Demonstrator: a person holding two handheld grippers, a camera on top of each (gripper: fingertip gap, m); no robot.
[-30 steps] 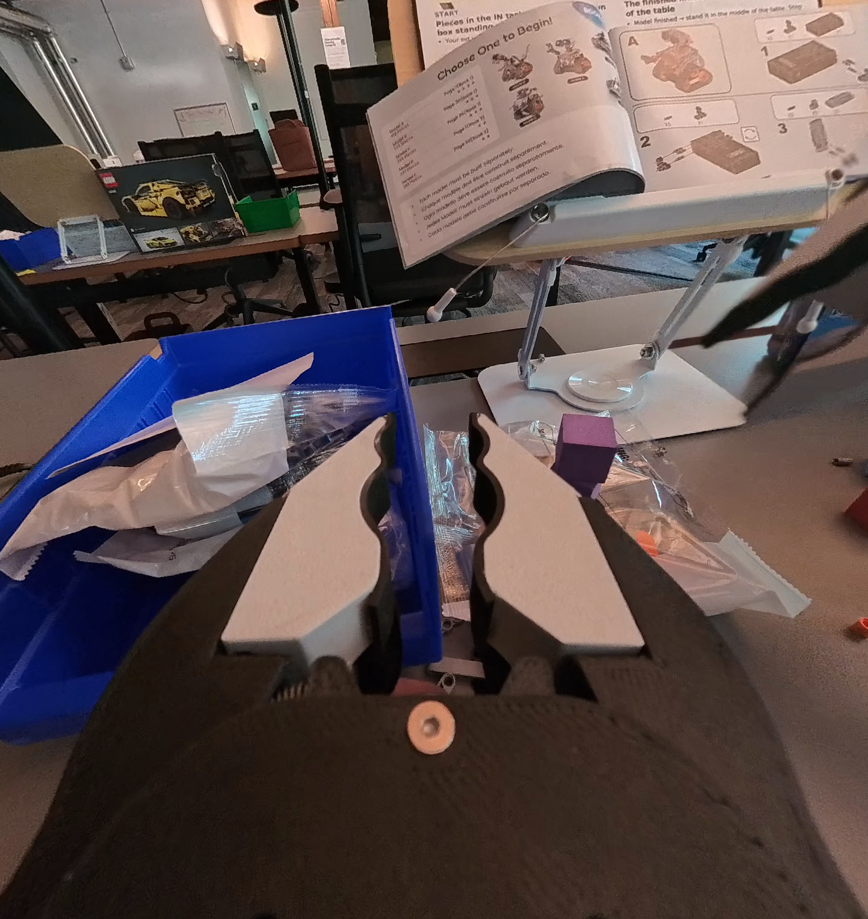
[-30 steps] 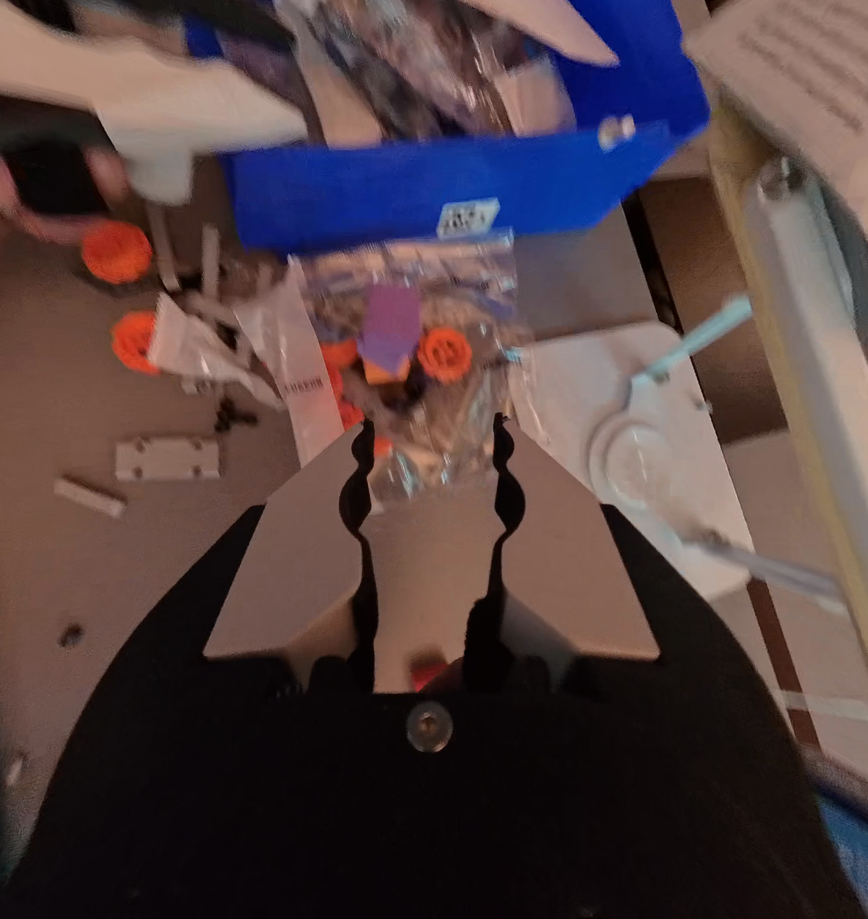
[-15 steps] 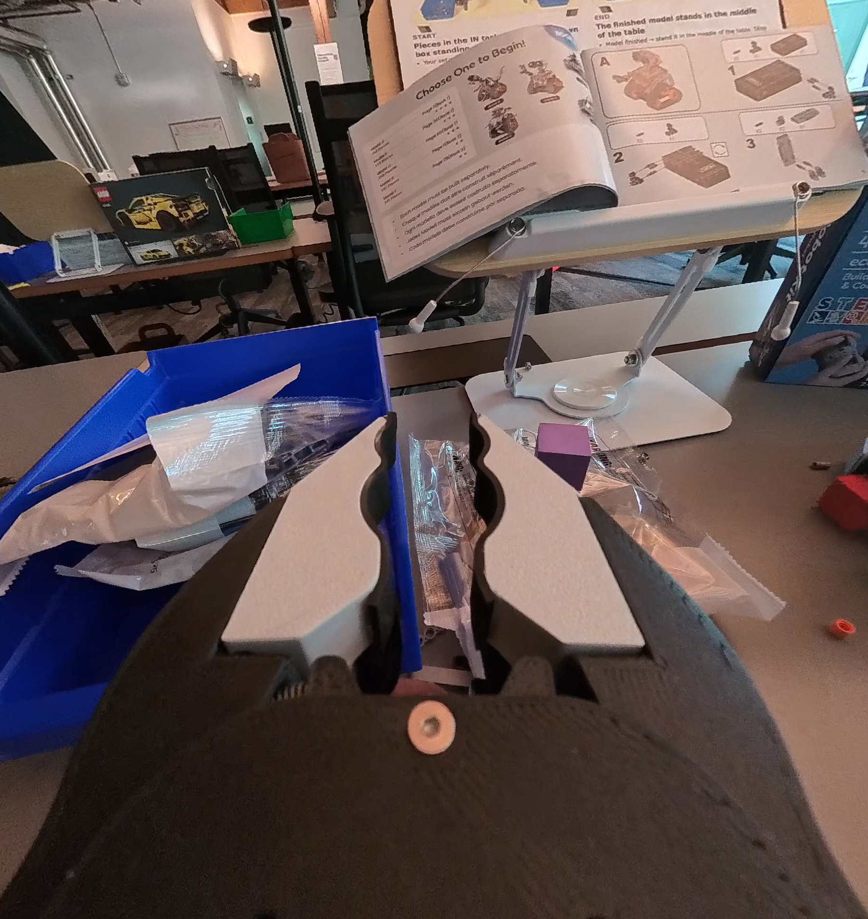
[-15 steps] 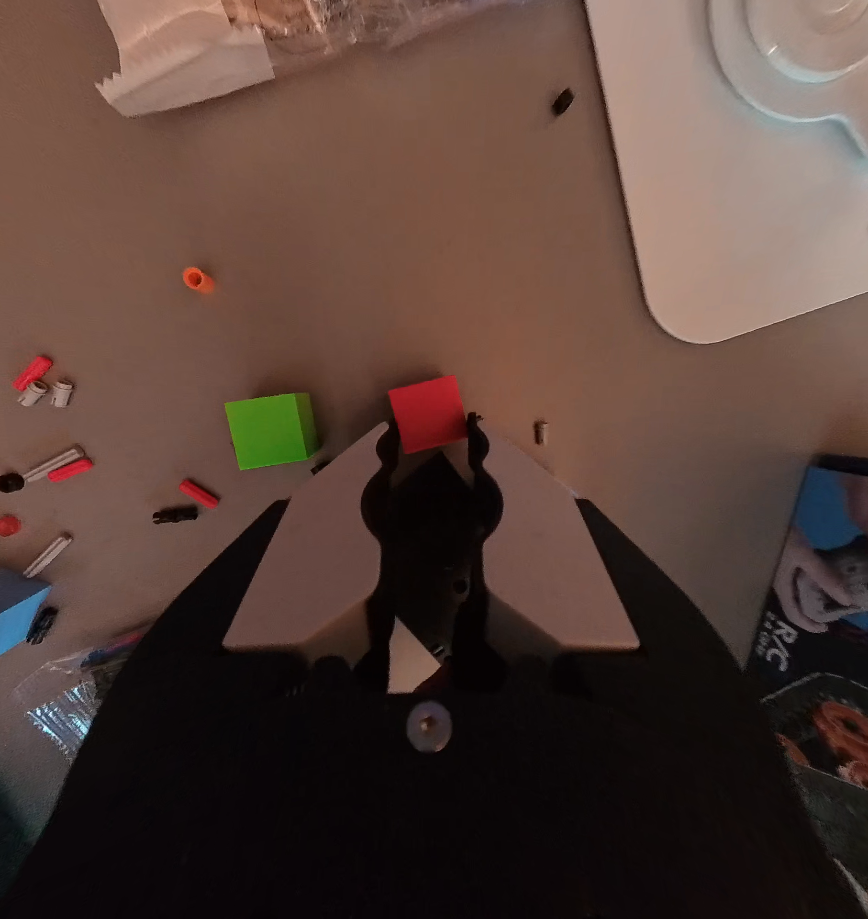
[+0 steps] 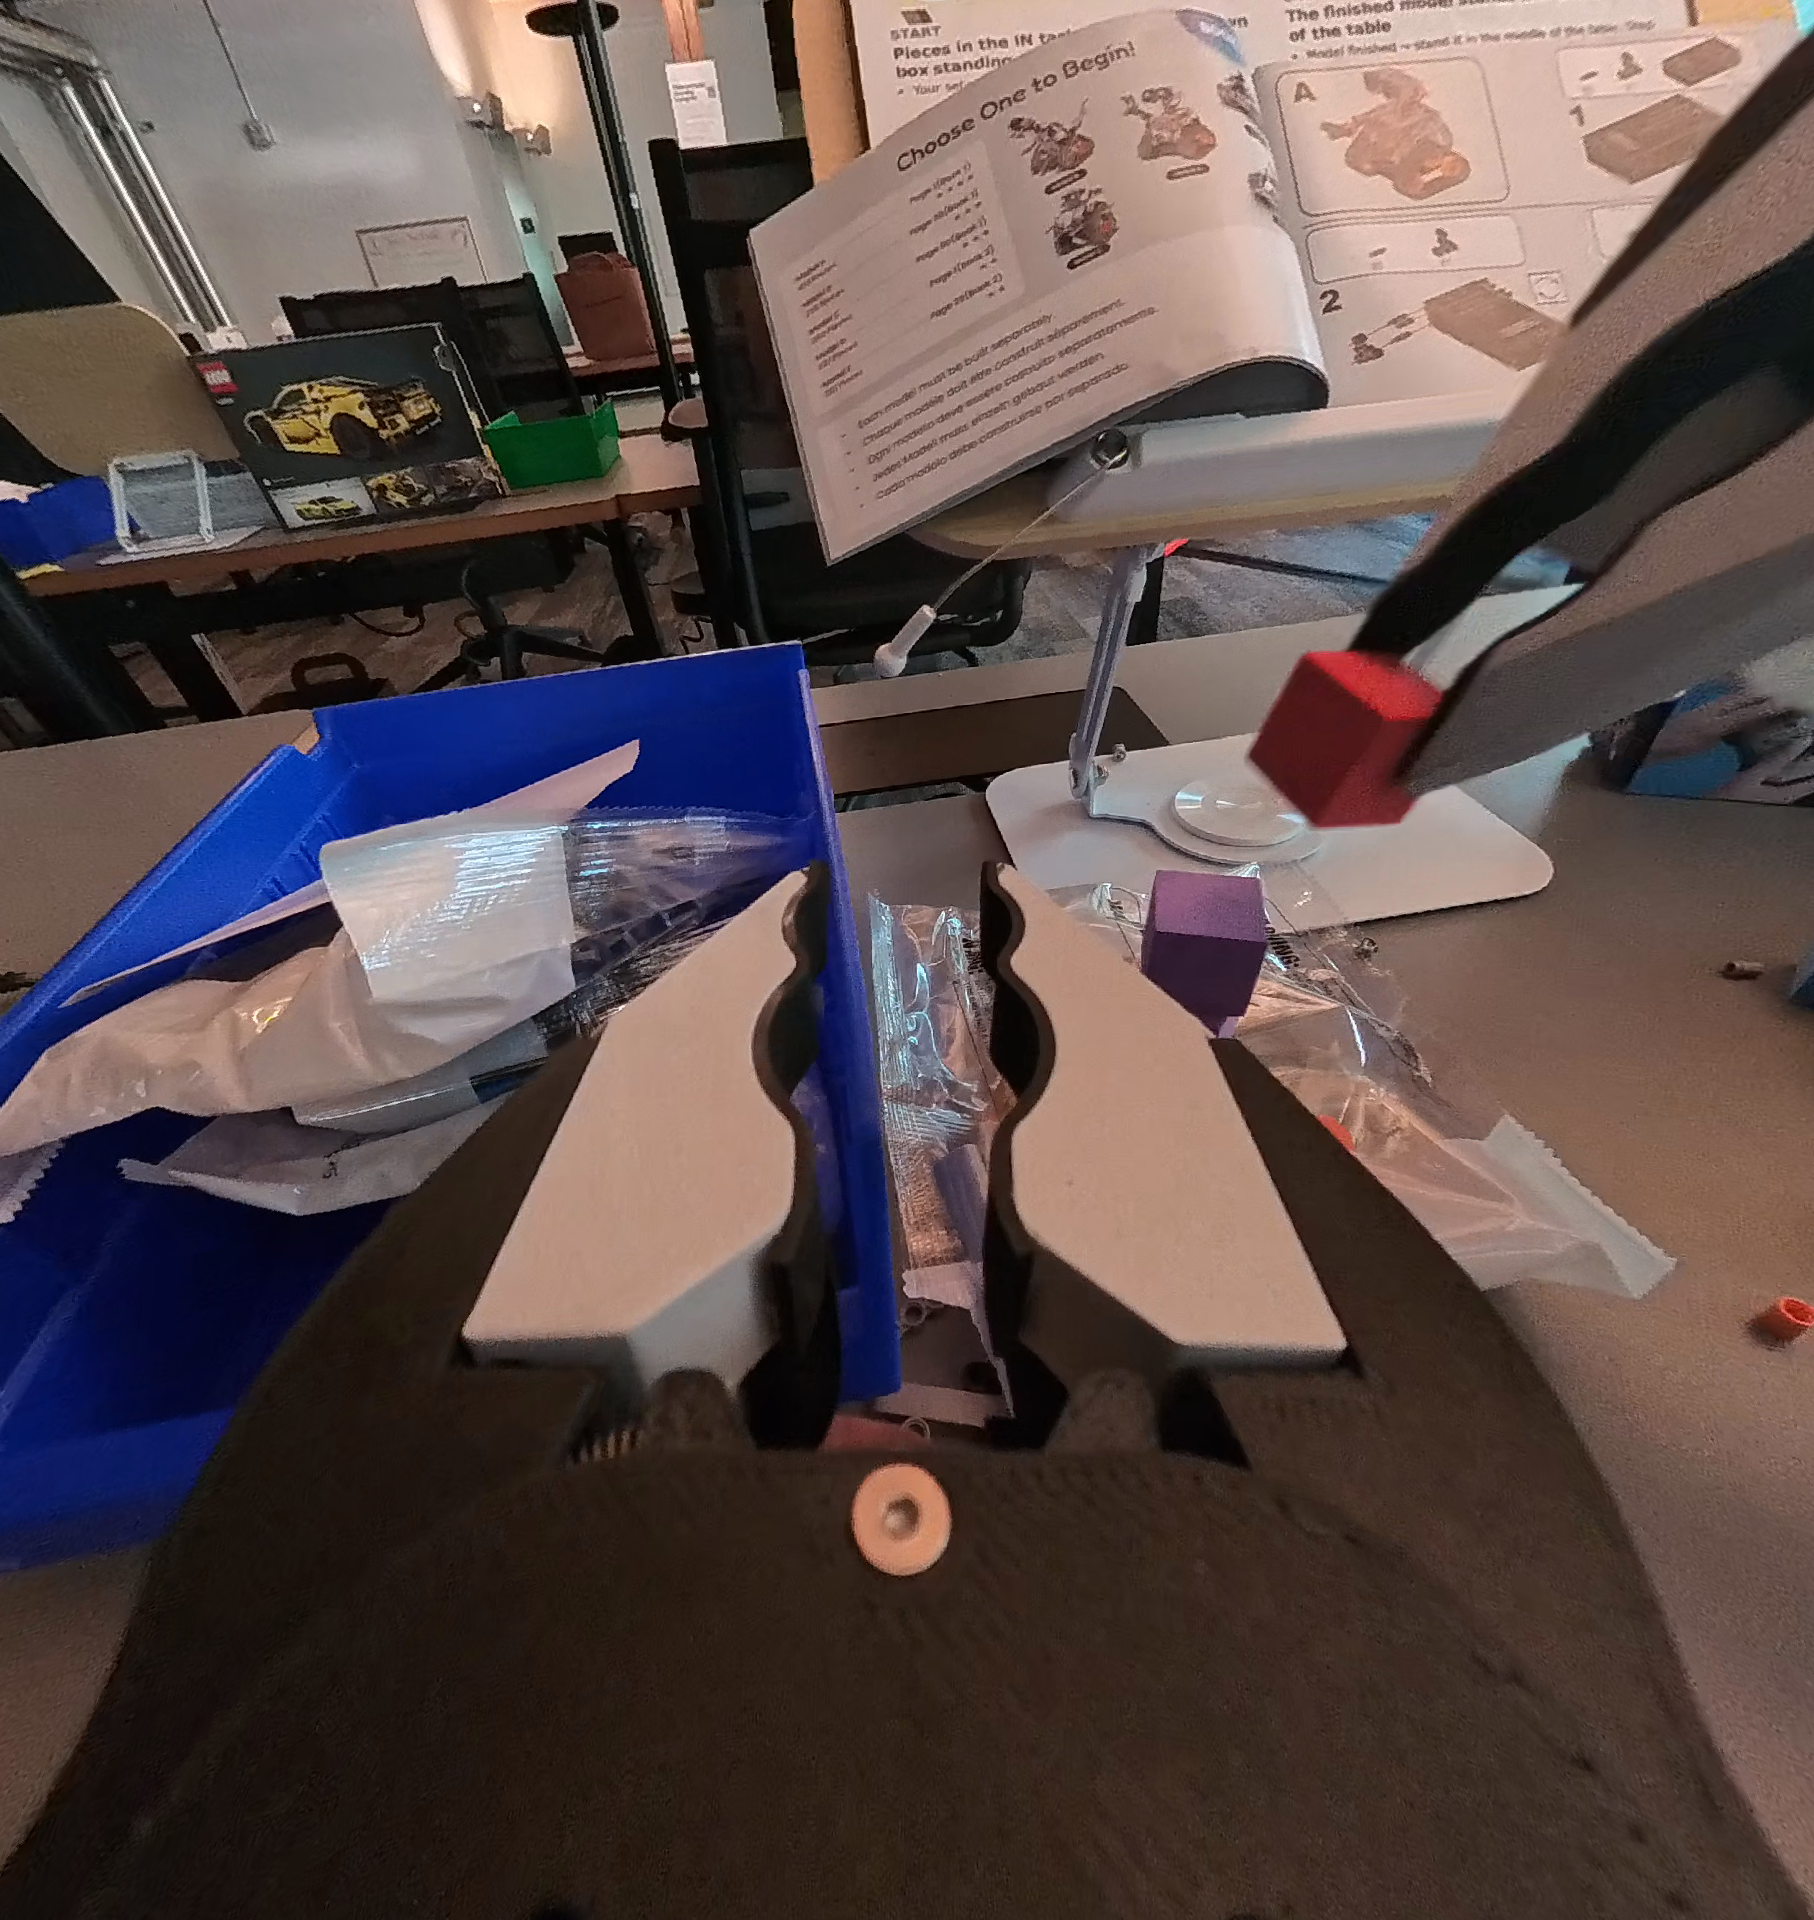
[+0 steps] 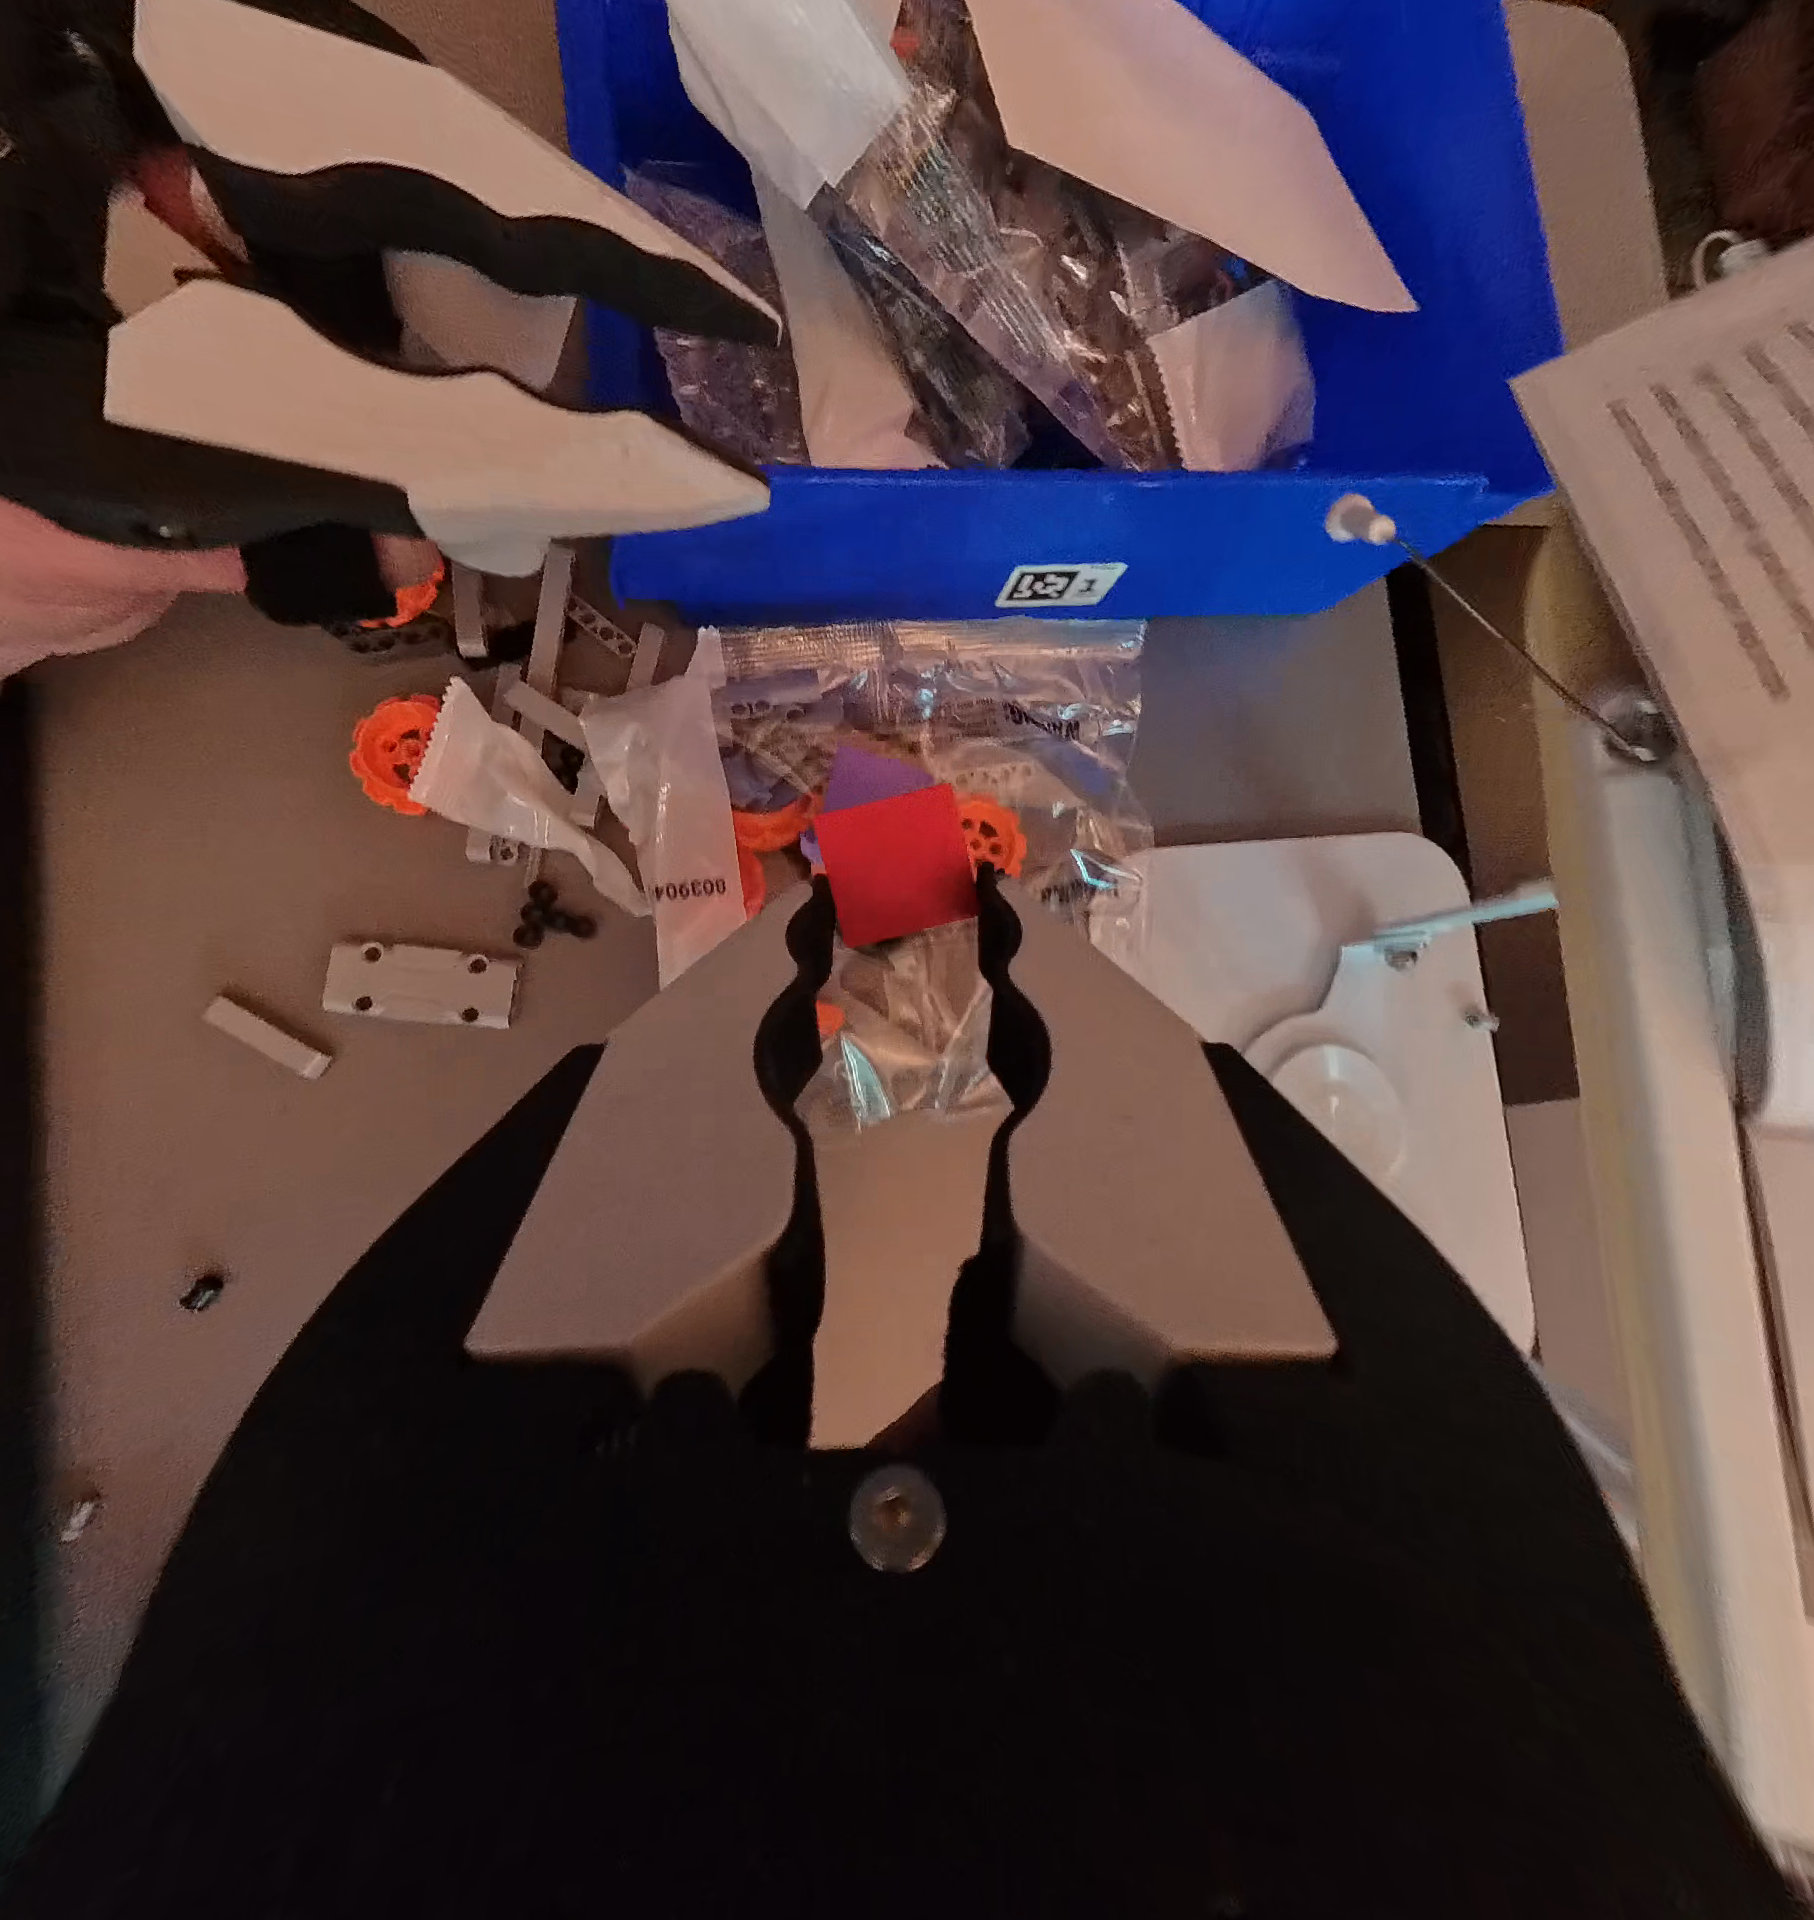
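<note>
The right gripper [image 6: 898, 899] grasps the red cube [image 6: 895, 862] by two opposite faces at its fingertips, directly above the purple cube [image 6: 872, 774], which rests on a clear parts bag [image 6: 934, 707]. Judged step: stacking; align the edges, lower vertically and release only on flush contact. The left gripper [image 5: 908, 904] hovers slightly parted and empty over the blue bin's [image 6: 986, 530] wall, at 10 o'clock of the purple cube in the right wrist view.

purple cube [image 6: 875, 776] mostly hidden behind red cube [image 6: 895, 863], booklet [image 5: 1142, 239] cut off
</note>
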